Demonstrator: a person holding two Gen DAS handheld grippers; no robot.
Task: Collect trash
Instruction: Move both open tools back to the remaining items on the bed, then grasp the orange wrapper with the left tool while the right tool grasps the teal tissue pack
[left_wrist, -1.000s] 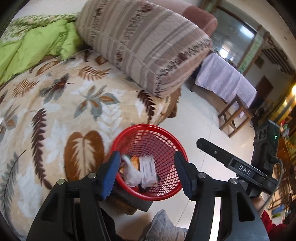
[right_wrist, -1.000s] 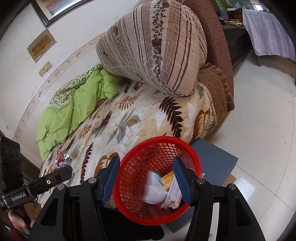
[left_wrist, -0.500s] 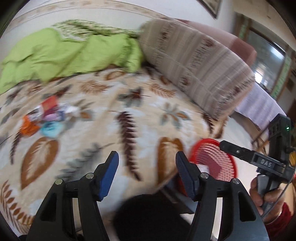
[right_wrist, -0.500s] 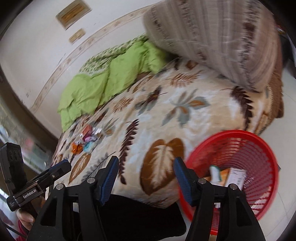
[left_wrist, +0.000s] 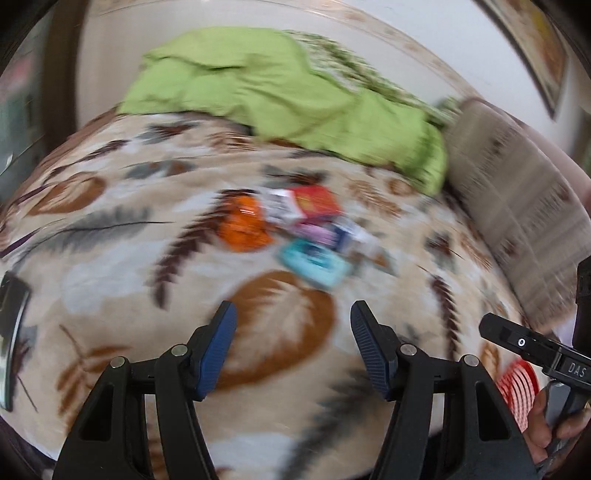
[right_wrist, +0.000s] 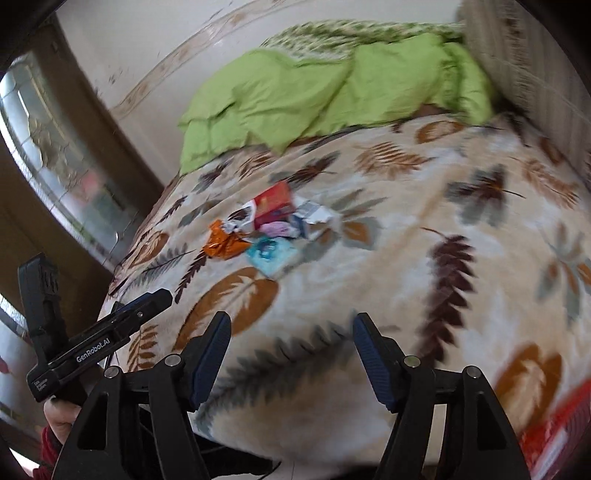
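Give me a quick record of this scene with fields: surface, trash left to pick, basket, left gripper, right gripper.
surface: leaf-print blanket on a bed, green quilt bunched at the far side
trash left to pick: cluster of wrappers, with an orange wrapper, a red packet and a teal packet
basket: red basket, only its edge shows, at the bed's right
left gripper: left gripper empty, jaws apart, short of the trash
right gripper: right gripper empty, jaws opening

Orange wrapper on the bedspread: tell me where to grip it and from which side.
Probably pinch the orange wrapper by its raised crinkled folds, coming from above at its open outer edge; the teal packet and other litter crowd its other side. It is blurred, so finer detail cannot be told.
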